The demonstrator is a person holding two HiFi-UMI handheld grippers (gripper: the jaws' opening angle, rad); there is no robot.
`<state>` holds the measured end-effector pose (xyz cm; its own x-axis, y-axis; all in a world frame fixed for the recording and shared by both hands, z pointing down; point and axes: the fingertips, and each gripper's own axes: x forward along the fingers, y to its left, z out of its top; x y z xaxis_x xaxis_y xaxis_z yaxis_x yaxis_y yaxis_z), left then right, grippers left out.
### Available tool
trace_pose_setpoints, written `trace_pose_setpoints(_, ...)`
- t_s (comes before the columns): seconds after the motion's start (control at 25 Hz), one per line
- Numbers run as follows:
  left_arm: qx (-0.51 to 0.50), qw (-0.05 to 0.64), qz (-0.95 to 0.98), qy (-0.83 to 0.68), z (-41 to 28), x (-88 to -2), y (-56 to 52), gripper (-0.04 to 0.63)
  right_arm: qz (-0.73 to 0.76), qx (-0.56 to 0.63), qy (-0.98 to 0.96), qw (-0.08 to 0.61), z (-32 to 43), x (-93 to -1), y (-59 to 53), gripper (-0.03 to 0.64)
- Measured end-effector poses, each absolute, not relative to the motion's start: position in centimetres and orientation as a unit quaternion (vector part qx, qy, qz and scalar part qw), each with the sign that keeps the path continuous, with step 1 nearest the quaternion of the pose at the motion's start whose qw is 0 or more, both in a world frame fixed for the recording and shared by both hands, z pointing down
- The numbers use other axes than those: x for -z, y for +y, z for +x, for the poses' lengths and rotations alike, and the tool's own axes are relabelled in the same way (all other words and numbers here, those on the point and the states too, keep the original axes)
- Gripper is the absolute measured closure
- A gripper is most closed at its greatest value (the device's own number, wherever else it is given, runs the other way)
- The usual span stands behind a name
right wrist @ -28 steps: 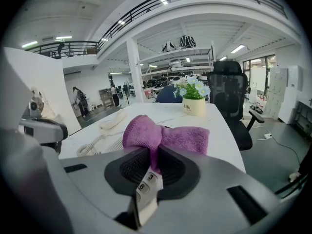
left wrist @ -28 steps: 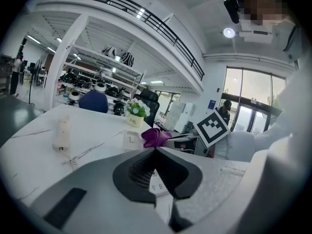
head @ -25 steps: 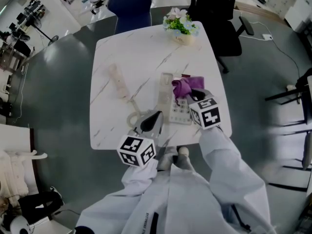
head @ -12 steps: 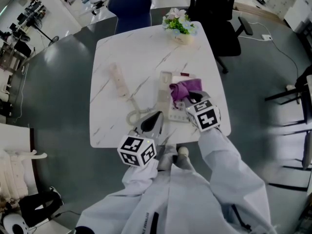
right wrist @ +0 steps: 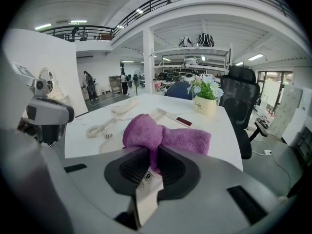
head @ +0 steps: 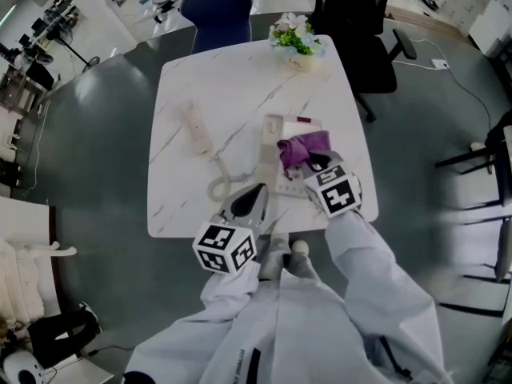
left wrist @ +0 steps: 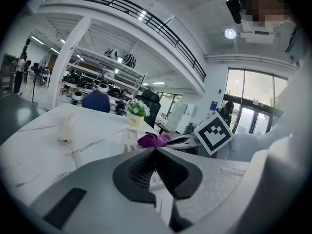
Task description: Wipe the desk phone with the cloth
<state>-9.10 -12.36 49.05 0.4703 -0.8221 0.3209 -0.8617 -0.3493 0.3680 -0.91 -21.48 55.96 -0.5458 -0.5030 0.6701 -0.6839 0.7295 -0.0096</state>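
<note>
A white desk phone (head: 282, 157) lies on the marble table (head: 240, 78), right of centre. Its handset (head: 195, 126) lies off the base at the left, joined by a coiled cord (head: 222, 184). My right gripper (head: 314, 166) is shut on a purple cloth (head: 298, 147) that rests on the phone's keypad; in the right gripper view the cloth (right wrist: 161, 137) bunches between the jaws over the keys. My left gripper (head: 250, 202) hangs at the table's near edge, jaws closed together with nothing in them (left wrist: 156, 152).
A small flower pot (head: 298, 45) stands at the table's far edge. A blue chair (head: 214, 3) and a black office chair (head: 360, 30) stand beyond the table. Grey floor surrounds it.
My right gripper has drawn the purple cloth a little nearer and leftward across the phone. The left gripper has stayed where it was.
</note>
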Motion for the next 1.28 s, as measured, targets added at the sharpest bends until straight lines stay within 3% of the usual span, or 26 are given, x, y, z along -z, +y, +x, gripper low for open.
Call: trace_pose_setpoints(1.28,-0.031,0.252,0.81,-0.529,-8.3,-49.2,-10.3,0.597,0.315,-0.152,-0.875,0.335,-1.0,-57.3,-17.4,0.584)
